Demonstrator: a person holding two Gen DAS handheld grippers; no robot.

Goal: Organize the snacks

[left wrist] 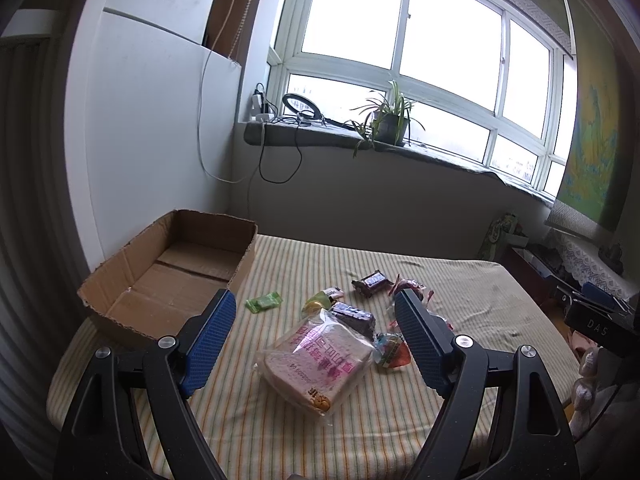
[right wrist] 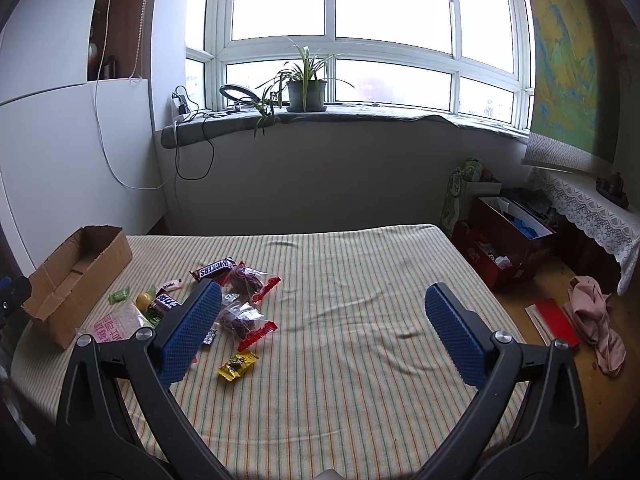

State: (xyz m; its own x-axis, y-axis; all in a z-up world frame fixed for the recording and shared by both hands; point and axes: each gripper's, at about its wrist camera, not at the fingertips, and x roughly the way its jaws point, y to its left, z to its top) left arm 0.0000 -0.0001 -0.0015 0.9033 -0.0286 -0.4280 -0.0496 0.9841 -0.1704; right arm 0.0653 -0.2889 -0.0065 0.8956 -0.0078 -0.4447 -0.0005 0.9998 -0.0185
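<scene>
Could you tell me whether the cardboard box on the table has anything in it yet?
Empty. The left wrist view shows the cardboard box open-topped with only its bare bottom flaps visible; the snacks, including the bread packet, all lie outside it on the striped cloth.

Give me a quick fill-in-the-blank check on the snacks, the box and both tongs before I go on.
1. The cardboard box holds ____ snacks so far.
2. Both the left tongs and the right tongs are ____.
3. The bag of sliced bread lies on the ____ cloth.
4. The candy lying nearest the right tongs has a ____ wrapper.

Missing words: no; open; striped; yellow
</scene>
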